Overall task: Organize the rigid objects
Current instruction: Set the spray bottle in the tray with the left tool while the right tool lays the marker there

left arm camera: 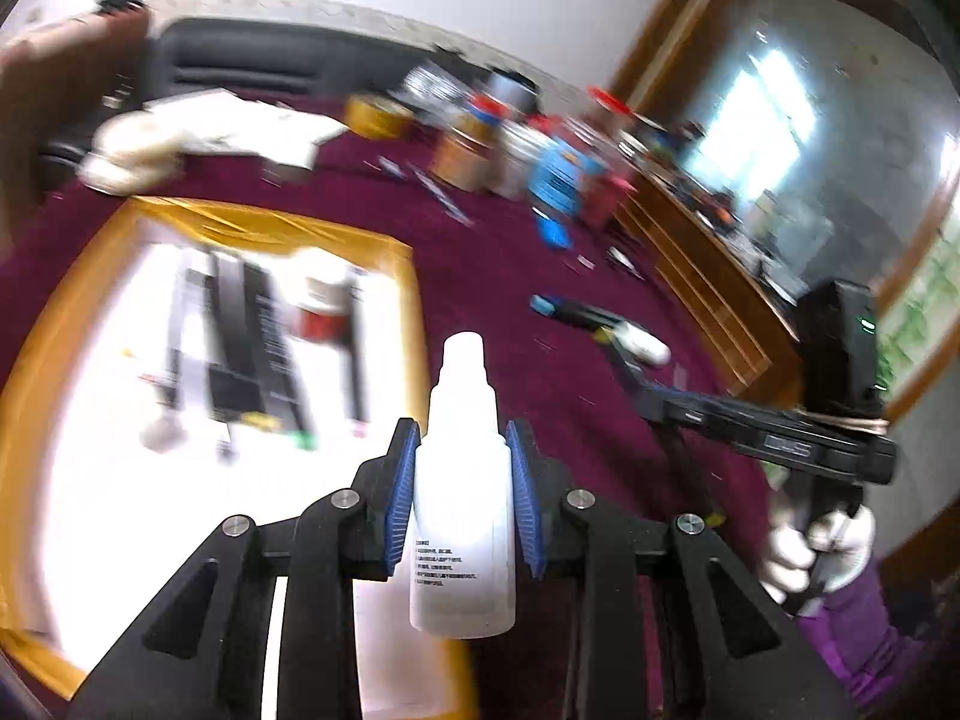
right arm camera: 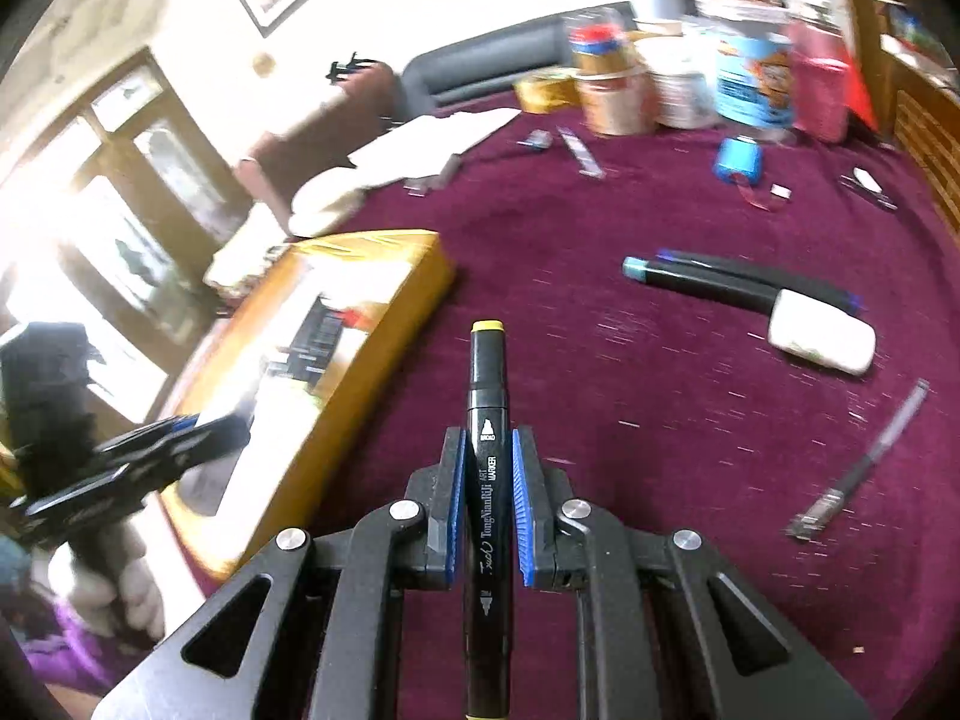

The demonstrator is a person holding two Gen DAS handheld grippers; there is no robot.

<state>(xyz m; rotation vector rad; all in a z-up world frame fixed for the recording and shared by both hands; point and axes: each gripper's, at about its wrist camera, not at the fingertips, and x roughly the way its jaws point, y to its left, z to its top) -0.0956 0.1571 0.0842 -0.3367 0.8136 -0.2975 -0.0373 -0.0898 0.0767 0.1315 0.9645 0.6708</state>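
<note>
My left gripper (left arm camera: 462,432) is shut on a white plastic dropper bottle (left arm camera: 463,516), which stands upright between the blue pads (left arm camera: 401,498). It hangs over the near right corner of a yellow-rimmed box (left arm camera: 414,324) with a white inside, where black markers (left arm camera: 252,330) lie. My right gripper (right arm camera: 489,438) is shut on a black art marker (right arm camera: 487,480) with a yellow cap, pointing forward above the maroon cloth. The box (right arm camera: 420,276) lies to its left. Each gripper shows in the other's view: the right gripper (left arm camera: 636,372) and the left gripper (right arm camera: 228,429).
On the maroon cloth (right arm camera: 600,360) lie two black markers (right arm camera: 720,282), a white oblong object (right arm camera: 822,339), a grey pen (right arm camera: 870,456) and a blue tape roll (right arm camera: 738,159). Cans and jars (right arm camera: 690,84) crowd the far edge. A gloved hand (left arm camera: 822,546) holds the right gripper.
</note>
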